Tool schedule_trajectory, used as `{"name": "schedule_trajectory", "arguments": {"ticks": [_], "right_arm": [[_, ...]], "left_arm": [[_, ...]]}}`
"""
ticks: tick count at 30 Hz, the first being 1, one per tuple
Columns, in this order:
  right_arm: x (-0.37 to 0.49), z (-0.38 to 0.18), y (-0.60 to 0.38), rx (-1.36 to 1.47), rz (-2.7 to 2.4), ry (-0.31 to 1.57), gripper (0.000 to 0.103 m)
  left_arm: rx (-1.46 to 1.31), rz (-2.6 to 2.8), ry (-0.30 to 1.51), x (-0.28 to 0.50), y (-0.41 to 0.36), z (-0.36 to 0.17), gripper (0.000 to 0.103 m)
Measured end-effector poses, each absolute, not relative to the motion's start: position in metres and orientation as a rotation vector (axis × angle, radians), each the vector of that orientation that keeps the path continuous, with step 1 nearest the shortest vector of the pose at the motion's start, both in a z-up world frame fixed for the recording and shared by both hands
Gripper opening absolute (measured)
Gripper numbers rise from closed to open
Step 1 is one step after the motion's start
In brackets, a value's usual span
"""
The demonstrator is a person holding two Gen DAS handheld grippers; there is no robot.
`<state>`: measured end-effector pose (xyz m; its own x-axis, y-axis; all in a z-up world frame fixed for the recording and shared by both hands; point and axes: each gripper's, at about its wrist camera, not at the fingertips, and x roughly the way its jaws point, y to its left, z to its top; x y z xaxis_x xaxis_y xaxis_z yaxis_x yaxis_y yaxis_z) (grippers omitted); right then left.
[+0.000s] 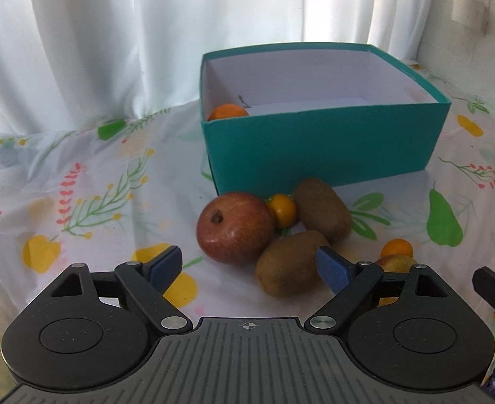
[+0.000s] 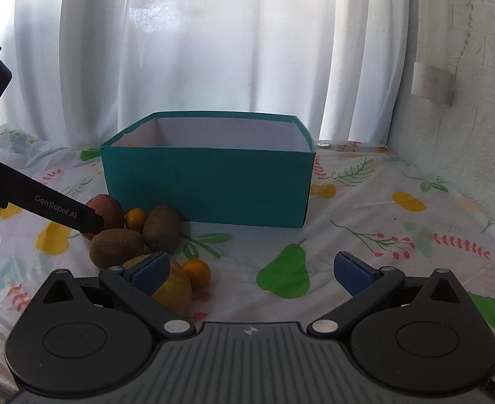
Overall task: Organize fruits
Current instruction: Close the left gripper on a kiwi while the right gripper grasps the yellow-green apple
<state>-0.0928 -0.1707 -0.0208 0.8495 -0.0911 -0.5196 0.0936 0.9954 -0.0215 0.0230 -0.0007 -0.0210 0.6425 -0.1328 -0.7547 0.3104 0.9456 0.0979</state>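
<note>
A teal box stands open on the cloth, with one orange fruit in its near left corner. In front of it lie a red apple, a small yellow-orange fruit and two kiwis. My left gripper is open just short of the apple and the nearer kiwi, which lies by its right finger. My right gripper is open too. A yellow-red fruit lies behind its left finger and a small orange one beside it. Neither gripper's pads press on anything.
White curtains hang behind the table, and a rough white wall closes the right side. The flowered cloth covers the table. In the right wrist view the left gripper's black body reaches in over the red apple.
</note>
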Motion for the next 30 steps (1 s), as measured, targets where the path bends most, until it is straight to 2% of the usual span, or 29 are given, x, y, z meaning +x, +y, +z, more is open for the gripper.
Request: {"name": "schedule_trajectory", "arguments": {"ticks": [6, 12, 22, 24, 26, 30], "right_arm": [[-0.089, -0.026, -0.163, -0.001, -0.079, 0.575, 0.103], [-0.083, -0.030, -0.163, 0.006, -0.081, 0.599, 0.103], [-0.077, -0.037, -0.159, -0.003, -0.058, 0.645, 0.103], [-0.077, -0.039, -0.156, -0.011, -0.038, 0.656, 0.103], [-0.077, -0.040, -0.152, -0.012, -0.012, 0.656, 0.103], [-0.074, -0.043, -0.143, -0.032, 0.048, 0.676, 0.103]], "left_arm": [[0.247, -0.306, 0.855, 0.028, -0.008, -0.033, 0.088], [0.259, -0.350, 0.908, 0.042, -0.015, -0.048, 0.075], [0.233, -0.430, 0.960, 0.059, -0.026, -0.064, 0.069], [0.232, -0.449, 0.971, 0.063, -0.029, -0.069, 0.064], [0.199, -0.482, 0.993, 0.066, -0.028, -0.071, 0.047], [0.229, -0.481, 0.989, 0.061, -0.027, -0.069, 0.046]]}}
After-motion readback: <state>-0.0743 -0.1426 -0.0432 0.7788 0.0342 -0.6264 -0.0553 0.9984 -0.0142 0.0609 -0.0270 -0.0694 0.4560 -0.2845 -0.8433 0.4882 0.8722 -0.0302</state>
